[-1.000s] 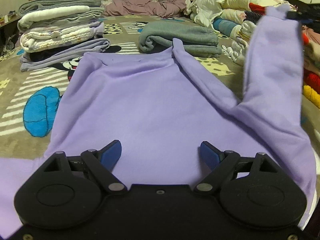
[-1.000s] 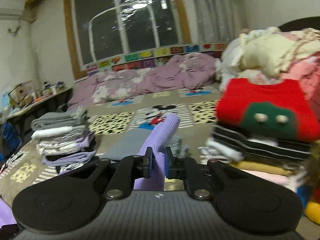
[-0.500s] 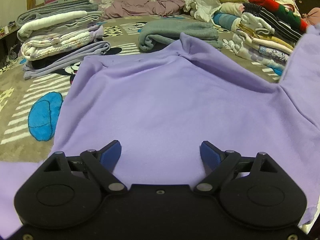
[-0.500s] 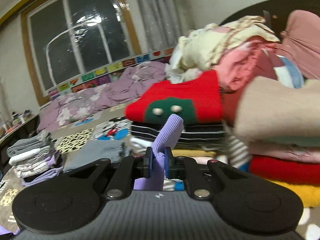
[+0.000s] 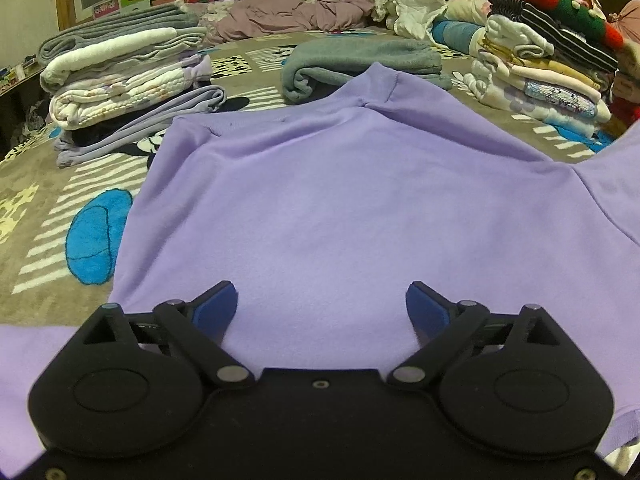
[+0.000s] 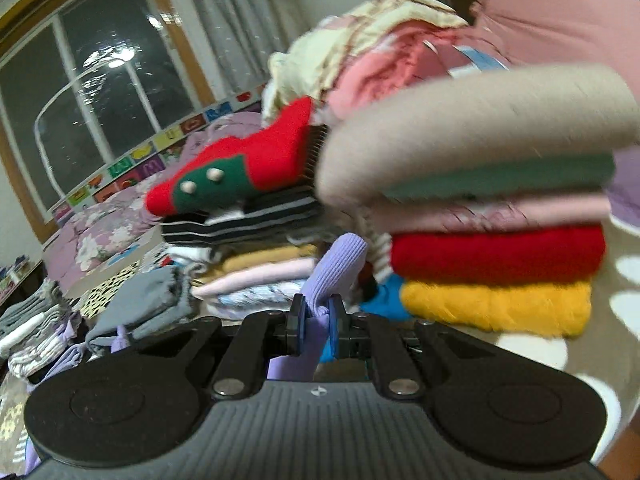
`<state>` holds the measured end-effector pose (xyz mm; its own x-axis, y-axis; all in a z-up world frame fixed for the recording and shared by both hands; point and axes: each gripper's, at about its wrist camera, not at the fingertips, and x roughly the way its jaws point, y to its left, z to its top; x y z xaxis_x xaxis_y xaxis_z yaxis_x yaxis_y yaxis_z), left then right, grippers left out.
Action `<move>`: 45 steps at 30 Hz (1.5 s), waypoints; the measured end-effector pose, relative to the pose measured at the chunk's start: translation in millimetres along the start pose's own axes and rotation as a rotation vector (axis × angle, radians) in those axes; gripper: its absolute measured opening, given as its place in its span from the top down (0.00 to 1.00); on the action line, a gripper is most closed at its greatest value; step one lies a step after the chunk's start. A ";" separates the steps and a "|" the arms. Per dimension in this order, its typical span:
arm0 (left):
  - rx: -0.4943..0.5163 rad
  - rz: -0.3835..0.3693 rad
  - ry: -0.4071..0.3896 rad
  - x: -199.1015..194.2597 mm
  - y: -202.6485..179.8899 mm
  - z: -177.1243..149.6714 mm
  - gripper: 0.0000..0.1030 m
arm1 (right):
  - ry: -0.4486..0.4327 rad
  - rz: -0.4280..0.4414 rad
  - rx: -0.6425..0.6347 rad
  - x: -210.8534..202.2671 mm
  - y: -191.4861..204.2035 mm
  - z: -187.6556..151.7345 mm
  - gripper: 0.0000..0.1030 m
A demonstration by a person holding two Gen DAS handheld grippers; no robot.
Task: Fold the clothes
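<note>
Cuff (image 6: 340,264) pinched in right gripper (image 6: 314,322) could slip (thin bite); left gripper (image 5: 320,312) gapes wide over purple top (image 5: 340,208), so body may drag

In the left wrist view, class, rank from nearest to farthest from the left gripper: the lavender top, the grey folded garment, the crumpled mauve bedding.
1. Lavender top: directly under the left gripper.
2. Grey folded garment: beyond it, centre.
3. Mauve bedding: farthest, by the wall.

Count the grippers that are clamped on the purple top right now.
1. The right gripper is shut on the purple top's ribbed cuff. The left gripper hangs open above the top's body.
</note>
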<state>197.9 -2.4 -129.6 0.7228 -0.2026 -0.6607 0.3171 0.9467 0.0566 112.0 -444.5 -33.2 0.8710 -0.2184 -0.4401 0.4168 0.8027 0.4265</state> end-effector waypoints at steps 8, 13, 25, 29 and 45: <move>0.008 0.008 -0.002 -0.2 -1.4 -0.9 0.07 | 0.066 -0.012 0.080 29.9 -35.0 -20.3 0.87; 0.007 0.004 0.001 0.4 -0.6 -0.4 0.07 | 0.116 0.027 0.156 54.6 -59.8 -36.6 0.87; 0.017 0.006 0.010 4.4 -1.7 1.6 0.02 | 0.120 0.145 0.240 79.7 -89.0 -43.0 0.75; 0.012 0.002 0.009 4.8 -0.7 1.2 0.01 | 0.027 0.250 0.178 80.9 -76.6 -34.0 0.86; 0.007 -0.007 0.010 5.0 0.0 1.3 0.00 | 0.194 0.098 -0.033 115.4 -53.9 -19.2 0.45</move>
<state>202.3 -3.8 -132.0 0.7144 -0.2065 -0.6686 0.3265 0.9434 0.0575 185.1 -502.3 -122.1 0.8390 -0.0300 -0.5432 0.3210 0.8335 0.4498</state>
